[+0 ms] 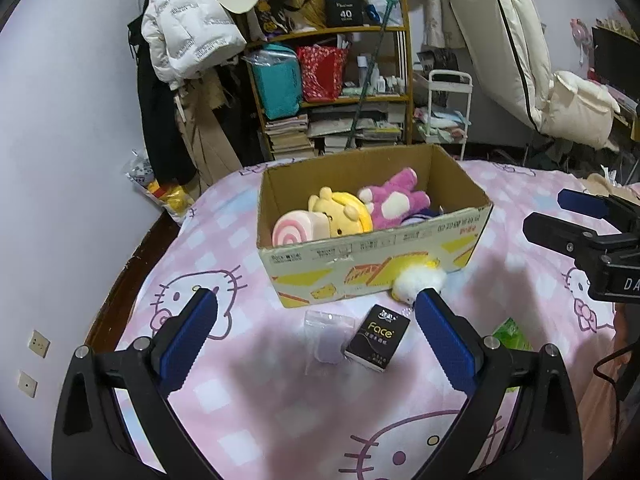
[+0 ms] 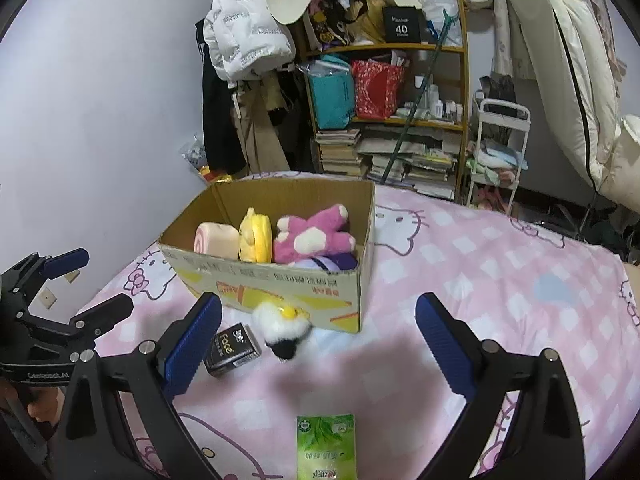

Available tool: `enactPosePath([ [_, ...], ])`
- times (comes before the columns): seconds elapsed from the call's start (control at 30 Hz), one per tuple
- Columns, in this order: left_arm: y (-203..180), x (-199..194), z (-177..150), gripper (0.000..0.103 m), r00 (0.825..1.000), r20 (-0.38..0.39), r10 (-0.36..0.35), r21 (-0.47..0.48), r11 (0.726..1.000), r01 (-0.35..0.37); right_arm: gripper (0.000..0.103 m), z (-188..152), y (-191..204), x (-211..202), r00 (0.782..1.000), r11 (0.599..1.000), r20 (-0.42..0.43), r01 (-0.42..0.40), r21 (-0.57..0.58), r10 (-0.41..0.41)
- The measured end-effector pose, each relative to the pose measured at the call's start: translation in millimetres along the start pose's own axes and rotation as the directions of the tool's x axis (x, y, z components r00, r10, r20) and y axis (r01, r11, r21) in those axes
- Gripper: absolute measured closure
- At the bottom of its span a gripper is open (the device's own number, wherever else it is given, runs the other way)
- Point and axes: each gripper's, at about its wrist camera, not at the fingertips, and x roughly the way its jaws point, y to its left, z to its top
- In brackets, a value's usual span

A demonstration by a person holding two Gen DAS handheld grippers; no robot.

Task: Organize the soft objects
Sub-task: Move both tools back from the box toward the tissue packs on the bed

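Note:
An open cardboard box (image 1: 372, 256) (image 2: 280, 282) stands on the pink cat-print bedspread (image 1: 248, 392). It holds a pink swirl roll plush (image 1: 292, 230) (image 2: 216, 240), a yellow bear plush (image 1: 344, 210) (image 2: 256, 240), a magenta plush (image 1: 396, 200) (image 2: 312, 236) and something purple (image 2: 336, 262). A white fluffy toy with a yellow spot (image 1: 420, 280) (image 2: 284, 330) lies against the box's front wall. My left gripper (image 1: 316, 300) (image 2: 102, 280) is open, with nothing between its fingers. My right gripper (image 2: 319, 304) (image 1: 546, 212) is also open and holds nothing, short of the fluffy toy.
A black "Face" tissue pack (image 1: 378, 338) (image 2: 232, 350), a clear pouch (image 1: 328, 340) and a green packet (image 2: 326, 444) (image 1: 512, 334) lie on the bed before the box. Behind stand a crowded shelf (image 1: 332, 92), hanging coats (image 1: 188, 20) and a white cart (image 1: 448, 116). The bed's edge (image 1: 132, 264) runs along the left.

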Motion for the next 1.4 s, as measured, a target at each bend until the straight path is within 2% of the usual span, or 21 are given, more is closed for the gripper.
enactPosePath([
  [0.3, -10.5, 21.6, -8.3, 0.005, 0.996, -0.076, -0.038, 0.042, 0.998, 0.042, 0.001, -10.2, -5.8, 15.9, 0.996, 1.0, -0.087, -0.004, 0.027, 0.007],
  [0.6, -31.3, 46.0, -18.1, 0.005, 0.984, -0.165, -0.066, 0.105, 0.991, 0.084, 0.001, -23.6, -7.8, 39.8, 0.971, 0.999, -0.24, -0.015, 0.034, 0.022],
  [0.9, -38.4, 73.7, -27.9, 0.005, 0.969, -0.233, -0.08, 0.125, 0.986, 0.111, 0.001, -39.3, -12.0, 63.4, 0.935, 0.998, -0.353, -0.01, 0.056, 0.029],
  [1.23, -52.3, 110.2, -40.0, 0.005, 0.942, -0.327, -0.078, 0.17, 0.975, 0.14, 0.001, -56.7, -18.4, 88.9, 0.877, 0.995, -0.478, 0.0, 0.096, 0.046],
  [1.4, -55.1, 121.7, -45.2, 0.005, 0.933, -0.354, -0.07, 0.182, 0.973, 0.142, 0.001, -62.9, -22.0, 96.4, 0.856, 0.993, -0.514, 0.008, 0.117, 0.054],
])
